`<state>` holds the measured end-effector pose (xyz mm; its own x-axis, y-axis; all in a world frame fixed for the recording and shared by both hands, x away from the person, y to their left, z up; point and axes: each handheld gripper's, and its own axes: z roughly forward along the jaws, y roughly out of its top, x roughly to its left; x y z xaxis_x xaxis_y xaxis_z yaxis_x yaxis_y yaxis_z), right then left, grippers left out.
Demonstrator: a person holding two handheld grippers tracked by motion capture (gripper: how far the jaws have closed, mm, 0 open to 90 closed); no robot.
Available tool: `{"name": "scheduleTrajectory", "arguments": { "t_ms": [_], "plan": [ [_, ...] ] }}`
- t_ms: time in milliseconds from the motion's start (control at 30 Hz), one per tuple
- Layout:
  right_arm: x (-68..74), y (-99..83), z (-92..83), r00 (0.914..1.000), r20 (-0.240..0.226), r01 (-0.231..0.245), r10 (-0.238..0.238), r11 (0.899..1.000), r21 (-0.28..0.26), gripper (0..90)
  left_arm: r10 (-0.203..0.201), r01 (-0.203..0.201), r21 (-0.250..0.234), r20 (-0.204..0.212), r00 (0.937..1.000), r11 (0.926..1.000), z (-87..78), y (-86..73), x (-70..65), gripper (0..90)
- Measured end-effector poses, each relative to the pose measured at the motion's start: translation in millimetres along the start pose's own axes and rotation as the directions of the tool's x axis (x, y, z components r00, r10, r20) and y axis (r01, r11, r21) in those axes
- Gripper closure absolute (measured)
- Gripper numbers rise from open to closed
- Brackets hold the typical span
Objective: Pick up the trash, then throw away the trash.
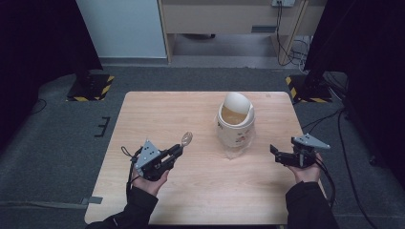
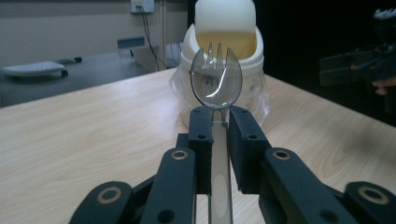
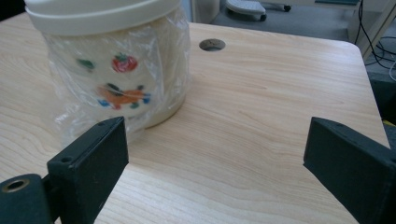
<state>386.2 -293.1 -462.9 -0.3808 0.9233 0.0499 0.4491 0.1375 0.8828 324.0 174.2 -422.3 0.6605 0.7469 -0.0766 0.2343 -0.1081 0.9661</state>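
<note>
**Clear spork clamped in left jaws, right jaws wide beside cream bin**

Room: grey carpet floor (image 1: 57,143), dark curtains at both sides, pale wall panel and a wood desk at the back with cables hanging down. Two black stand bases with yellow-black hazard stripes (image 1: 90,88) sit off the worktop's far corners.

Worktop (image 1: 200,191): light wood-grain laminate, rounded corners, a round cable hole (image 3: 212,45) near the far right edge.

Cream bin (image 1: 235,125): small round plastic container with a swing lid tipped open, yellowish inside, clear crinkled plastic wrap around the body, strawberry and fruit print on the side. It stands right of centre on the worktop, toward the far half. In the left gripper view it rises directly behind the spork, partly blocked by it.

Left gripper (image 1: 177,151): held in the person's left hand at the near left, grey three-cornered plate on top, pointing toward the bin. Its jaws are closed narrow on the handle of the clear plastic spork (image 2: 215,79); the handle runs down between the pads, the bowl and short tines stick up past the jaw tips. The spork is off the worktop, well apart from the bin.

Right gripper (image 1: 275,152): in the right hand at the near right edge, black sleeve behind. Jaws spread wide, nothing between them, bare worktop showing through the gap; the bin is near the left jaw, apart from it.
</note>
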Motion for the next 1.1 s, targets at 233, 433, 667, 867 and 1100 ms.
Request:
{"name": "scheduleTrajectory", "arguments": {
  "t_ms": [233, 433, 667, 867, 1100],
  "plan": [
    [1.4, 10.4, -6.5, 0.9994, -0.023, -0.028, 0.027, 0.997, -0.065, 6.8, 0.023, -0.022, -0.04, 0.016, 0.9996, 0.9989, 0.0, 9.5, -5.0, 79.3],
    [5.2, 25.2, -14.5, 0.9986, -0.046, -0.033, 0.027, 0.99, -0.135, 7.5, 0.058, -0.056, -0.053, 0.034, 0.9977, 0.997, 8.6, 12.9, -15.0, 79.3],
    [9.9, 37.6, -22.1, 0.9952, -0.089, -0.057, 0.041, 0.981, -0.186, 9.4, 0.096, -0.093, -0.068, 0.046, 0.9943, 0.9933, 28.3, 22.1, -26.7, 79.3],
    [14.2, 50.4, -30.2, 0.989, -0.137, -0.087, 0.055, 0.966, -0.242, 12.1, 0.131, -0.125, -0.094, 0.061, 0.9896, 0.9878, 44.0, 35.0, -36.1, 79.3],
    [28.3, 73.6, -33.8, 0.979, -0.201, -0.092, 0.034, 0.954, -0.286, 17.2, 0.136, -0.127, -0.142, 0.059, 0.9889, 0.9818, 53.8, 46.7, -41.4, 79.3]
  ]
}}
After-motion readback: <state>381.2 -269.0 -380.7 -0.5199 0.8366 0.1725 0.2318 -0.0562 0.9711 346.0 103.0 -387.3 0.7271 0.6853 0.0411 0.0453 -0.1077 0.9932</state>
